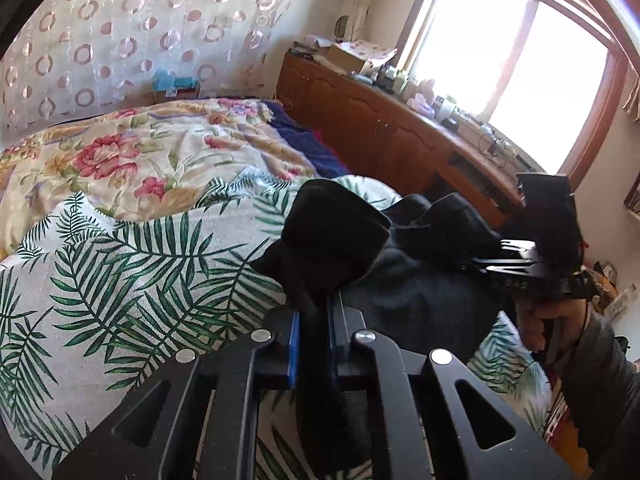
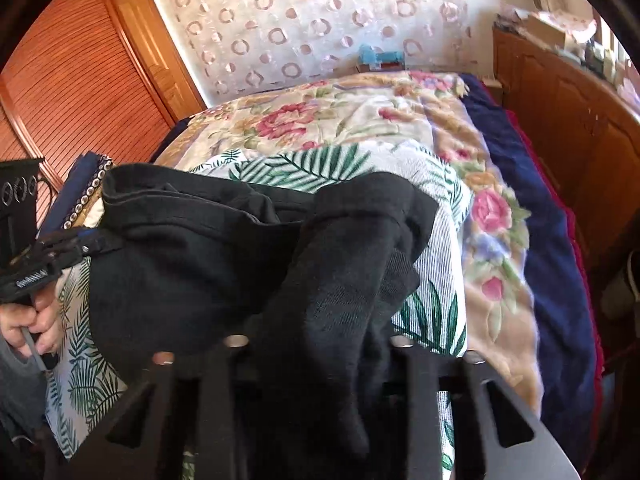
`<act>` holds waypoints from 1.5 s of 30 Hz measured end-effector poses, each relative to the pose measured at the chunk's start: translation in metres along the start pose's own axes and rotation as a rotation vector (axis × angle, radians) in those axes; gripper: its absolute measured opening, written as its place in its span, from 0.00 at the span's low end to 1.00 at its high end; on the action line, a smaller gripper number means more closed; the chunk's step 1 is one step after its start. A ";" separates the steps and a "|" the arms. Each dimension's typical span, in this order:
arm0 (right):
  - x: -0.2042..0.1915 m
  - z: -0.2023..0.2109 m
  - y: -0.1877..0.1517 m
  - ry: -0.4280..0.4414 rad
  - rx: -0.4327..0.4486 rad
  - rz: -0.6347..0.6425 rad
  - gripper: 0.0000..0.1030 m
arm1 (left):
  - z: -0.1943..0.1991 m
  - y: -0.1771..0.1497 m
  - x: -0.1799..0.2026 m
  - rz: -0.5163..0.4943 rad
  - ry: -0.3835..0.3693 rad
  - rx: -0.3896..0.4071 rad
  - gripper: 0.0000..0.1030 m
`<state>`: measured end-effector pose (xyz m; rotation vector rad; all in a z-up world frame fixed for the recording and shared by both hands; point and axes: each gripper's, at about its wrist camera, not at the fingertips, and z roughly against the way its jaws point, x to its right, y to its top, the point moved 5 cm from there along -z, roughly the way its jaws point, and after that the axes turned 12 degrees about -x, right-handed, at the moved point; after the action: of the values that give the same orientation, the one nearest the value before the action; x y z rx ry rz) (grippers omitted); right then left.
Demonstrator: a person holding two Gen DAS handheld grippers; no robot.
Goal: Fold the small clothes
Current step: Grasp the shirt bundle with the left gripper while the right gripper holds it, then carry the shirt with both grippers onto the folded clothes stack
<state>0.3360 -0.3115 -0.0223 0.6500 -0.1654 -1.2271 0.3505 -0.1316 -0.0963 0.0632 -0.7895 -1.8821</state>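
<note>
Black fabric of a small garment (image 1: pixel 400 280) is seen lying on the palm-leaf sheet (image 1: pixel 120 280) of the bed, with the floral quilt (image 1: pixel 140 152) beyond it and the wooden cabinet (image 1: pixel 360 120) to one side. The left tool (image 1: pixel 312 320) is shown nearly closed, with 1 bunched corner of the garment pinched between its blue-edged fingers (image 1: pixel 295 344) and raised off the sheet. The right tool (image 2: pixel 316 344) is seen narrowed around another fold of the same garment (image 2: pixel 200 260), whose cloth drapes over and hides the fingertips, so contact with the pads cannot be told for certain. Relative to the garment, the 2 tools are held at opposite ends, each gripped by a hand (image 2: pixel 36 324).
</note>
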 end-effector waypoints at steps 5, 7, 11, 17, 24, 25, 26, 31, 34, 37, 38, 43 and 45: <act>-0.017 0.019 0.000 -0.038 0.072 0.046 0.20 | 0.034 -0.002 0.014 -0.036 0.027 0.063 0.11; -0.029 0.027 0.001 -0.043 0.098 0.073 0.20 | 0.052 -0.003 0.015 -0.039 0.032 0.092 0.11; -0.056 0.039 0.007 -0.042 0.139 0.127 0.20 | 0.084 -0.007 0.007 -0.027 0.060 0.139 0.11; -0.103 0.043 0.020 -0.017 0.179 0.219 0.20 | 0.131 -0.023 -0.022 0.011 0.133 0.198 0.11; -0.176 0.031 0.044 0.038 0.205 0.351 0.20 | 0.188 -0.055 -0.072 0.089 0.224 0.279 0.11; -0.188 0.029 0.050 0.046 0.209 0.374 0.20 | 0.196 -0.060 -0.080 0.106 0.235 0.292 0.11; -0.201 0.028 0.055 0.054 0.214 0.397 0.20 | 0.206 -0.066 -0.090 0.128 0.247 0.307 0.11; -0.258 0.012 0.093 0.088 0.230 0.505 0.19 | 0.244 -0.092 -0.133 0.233 0.311 0.396 0.11; -0.295 0.001 0.120 0.108 0.240 0.574 0.19 | 0.259 -0.105 -0.152 0.285 0.356 0.447 0.11; -0.318 -0.027 0.156 0.124 0.245 0.637 0.19 | 0.267 -0.118 -0.171 0.339 0.375 0.476 0.11; -0.329 -0.032 0.163 0.125 0.244 0.663 0.19 | 0.269 -0.124 -0.178 0.360 0.378 0.482 0.11; -0.385 -0.074 0.196 0.127 0.209 0.754 0.19 | 0.270 -0.153 -0.210 0.450 0.387 0.492 0.11; -0.405 -0.097 0.206 0.125 0.186 0.785 0.19 | 0.271 -0.166 -0.221 0.477 0.388 0.487 0.11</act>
<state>0.4066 0.1310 0.1009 0.7238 -0.3914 -0.4173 0.2124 0.2259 -0.0425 0.4867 -0.8802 -1.1519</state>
